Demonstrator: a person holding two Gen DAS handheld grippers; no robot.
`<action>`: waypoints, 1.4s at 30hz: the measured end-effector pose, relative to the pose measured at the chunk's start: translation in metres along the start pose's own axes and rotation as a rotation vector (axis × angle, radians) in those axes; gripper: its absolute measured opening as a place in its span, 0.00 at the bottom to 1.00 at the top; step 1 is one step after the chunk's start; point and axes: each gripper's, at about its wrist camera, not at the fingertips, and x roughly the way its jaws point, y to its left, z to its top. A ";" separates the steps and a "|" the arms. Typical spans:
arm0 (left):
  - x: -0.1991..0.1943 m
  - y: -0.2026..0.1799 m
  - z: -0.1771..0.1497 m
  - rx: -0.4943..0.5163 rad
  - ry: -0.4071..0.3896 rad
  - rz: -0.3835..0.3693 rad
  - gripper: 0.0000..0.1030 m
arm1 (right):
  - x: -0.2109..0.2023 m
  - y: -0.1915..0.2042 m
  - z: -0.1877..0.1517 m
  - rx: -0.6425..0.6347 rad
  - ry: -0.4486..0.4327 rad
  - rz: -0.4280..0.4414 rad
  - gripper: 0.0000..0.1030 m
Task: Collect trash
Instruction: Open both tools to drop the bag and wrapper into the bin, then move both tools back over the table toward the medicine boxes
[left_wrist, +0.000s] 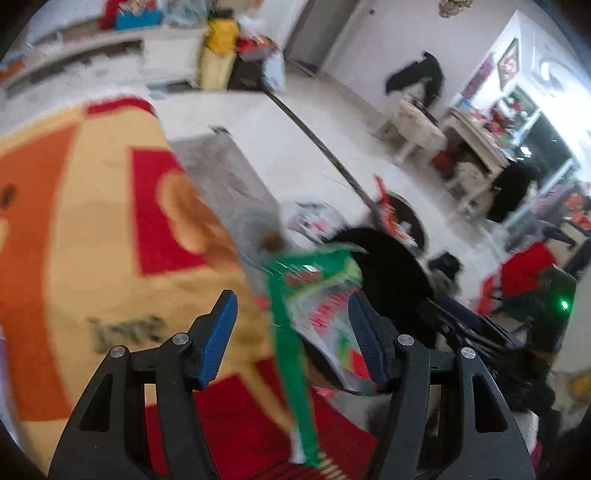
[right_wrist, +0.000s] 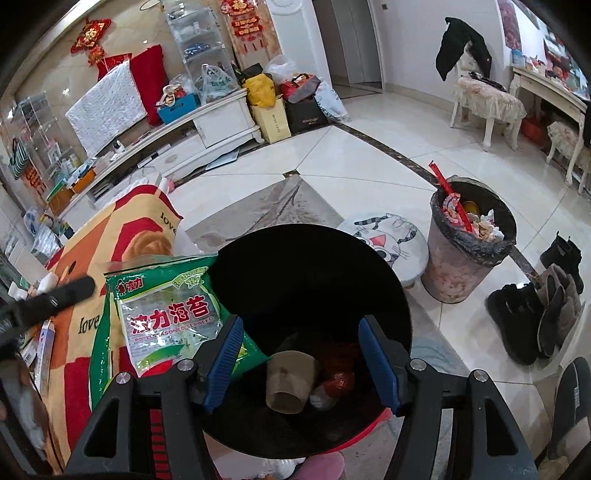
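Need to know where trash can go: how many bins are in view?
2. A black bin sits right under the right claw, next to the seaweed bag. A full grey bin stands on the floor beside the boots. Others may be hidden.

Seaweed packet (right_wrist: 166, 317) seemingly overlapping bin mouth (right_wrist: 314, 280)

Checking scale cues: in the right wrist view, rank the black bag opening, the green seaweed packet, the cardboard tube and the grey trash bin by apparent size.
1. black bag opening
2. green seaweed packet
3. grey trash bin, though it stands farther away, so it may really be larger
4. cardboard tube
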 end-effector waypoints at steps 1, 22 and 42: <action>0.007 -0.004 -0.002 0.006 0.025 -0.053 0.60 | -0.001 0.000 0.001 0.002 -0.003 -0.002 0.61; -0.020 -0.008 -0.016 0.092 -0.036 0.073 0.60 | 0.004 0.020 -0.003 -0.022 0.019 0.004 0.65; -0.109 0.057 -0.070 0.061 -0.131 0.297 0.60 | 0.007 0.130 -0.026 -0.168 0.067 0.136 0.66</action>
